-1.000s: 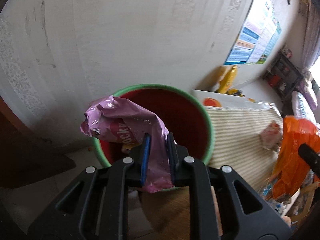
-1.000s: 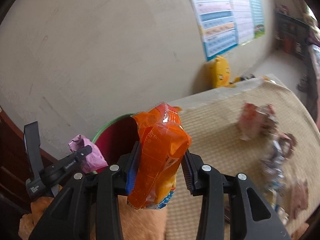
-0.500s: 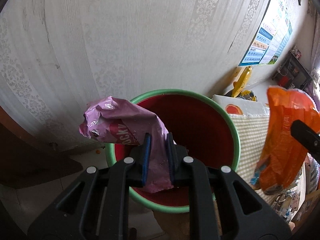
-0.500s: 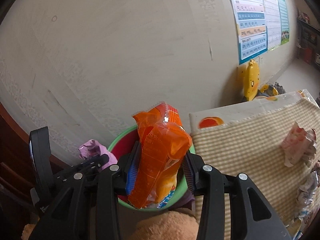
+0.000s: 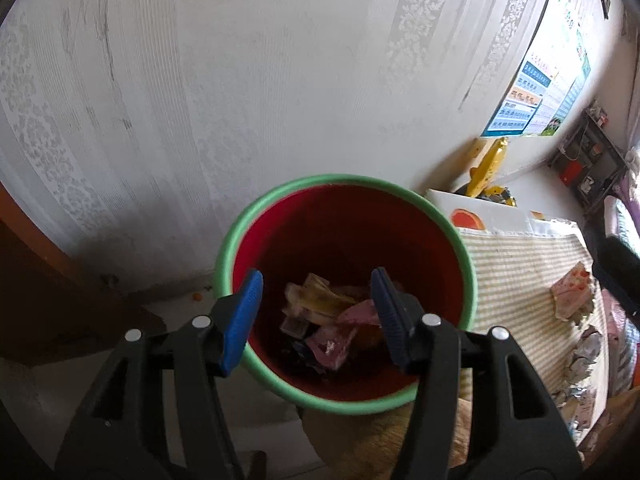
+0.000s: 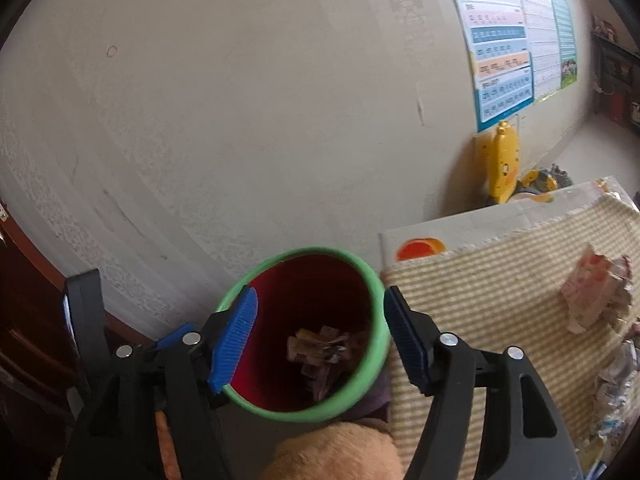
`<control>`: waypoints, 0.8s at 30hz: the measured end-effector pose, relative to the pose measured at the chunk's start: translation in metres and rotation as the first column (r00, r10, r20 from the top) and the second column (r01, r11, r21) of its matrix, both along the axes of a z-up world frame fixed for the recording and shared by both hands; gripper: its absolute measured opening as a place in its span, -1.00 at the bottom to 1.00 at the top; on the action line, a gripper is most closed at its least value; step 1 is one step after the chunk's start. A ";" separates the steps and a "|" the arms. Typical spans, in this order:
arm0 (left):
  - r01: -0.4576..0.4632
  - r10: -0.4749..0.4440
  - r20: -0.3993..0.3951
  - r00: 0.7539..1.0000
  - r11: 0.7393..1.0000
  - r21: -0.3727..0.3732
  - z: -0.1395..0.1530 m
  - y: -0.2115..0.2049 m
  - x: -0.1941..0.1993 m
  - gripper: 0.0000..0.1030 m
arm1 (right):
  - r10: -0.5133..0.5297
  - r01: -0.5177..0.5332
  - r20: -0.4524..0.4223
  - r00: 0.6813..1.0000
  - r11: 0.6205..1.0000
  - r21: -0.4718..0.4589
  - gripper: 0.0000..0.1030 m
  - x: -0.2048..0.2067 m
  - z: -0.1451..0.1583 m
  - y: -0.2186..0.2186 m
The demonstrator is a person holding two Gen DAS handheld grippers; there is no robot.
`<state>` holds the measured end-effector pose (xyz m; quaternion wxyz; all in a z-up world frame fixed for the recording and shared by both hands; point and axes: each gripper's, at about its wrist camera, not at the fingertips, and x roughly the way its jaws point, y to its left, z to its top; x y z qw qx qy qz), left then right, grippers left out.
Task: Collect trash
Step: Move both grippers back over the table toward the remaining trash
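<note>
The left tool [image 5: 316, 320] hangs over the mouth of the bucket, its blue pads [image 5: 244, 316] spreading apart with nothing between them. The right tool [image 6: 318, 340] hangs over the same opening, its jaws also opening and empty; in its view one black arm of the left tool stands at the far left.

The bucket [image 5: 256, 216] is red inside with a green rim and stands on the floor against a pale patterned wall [image 5: 280, 60]. At its bottom lies a heap of crumpled wrappers [image 5: 320, 320], pink and yellowish among them.

Just beside the bucket on its right is a striped mat [image 6: 500, 280]. On it, well apart from the bucket, lies a crumpled pink-and-white wrapper [image 6: 592, 296], with more scraps of trash [image 5: 580, 360] along the mat's near right edge. Farther back a yellow toy [image 6: 504, 160] leans at the wall under a poster [image 6: 520, 40].
</note>
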<state>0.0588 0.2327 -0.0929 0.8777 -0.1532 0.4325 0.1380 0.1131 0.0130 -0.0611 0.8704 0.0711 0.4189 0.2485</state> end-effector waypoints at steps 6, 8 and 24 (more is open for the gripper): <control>0.077 -0.077 0.002 0.997 0.997 0.007 0.008 -0.033 -0.002 0.04 | -0.067 0.067 -0.003 0.998 0.998 -0.012 0.26 -0.020 0.002 -0.048; 0.103 -0.103 0.002 0.995 0.995 0.006 0.010 -0.045 -0.003 0.04 | -0.099 0.099 -0.001 0.995 0.995 -0.027 0.29 -0.029 0.001 -0.068; 0.538 -0.539 -0.116 0.835 0.842 -0.041 -0.015 -0.233 -0.030 0.04 | -0.536 0.525 -0.078 0.841 0.842 -0.127 0.35 -0.114 -0.044 -0.276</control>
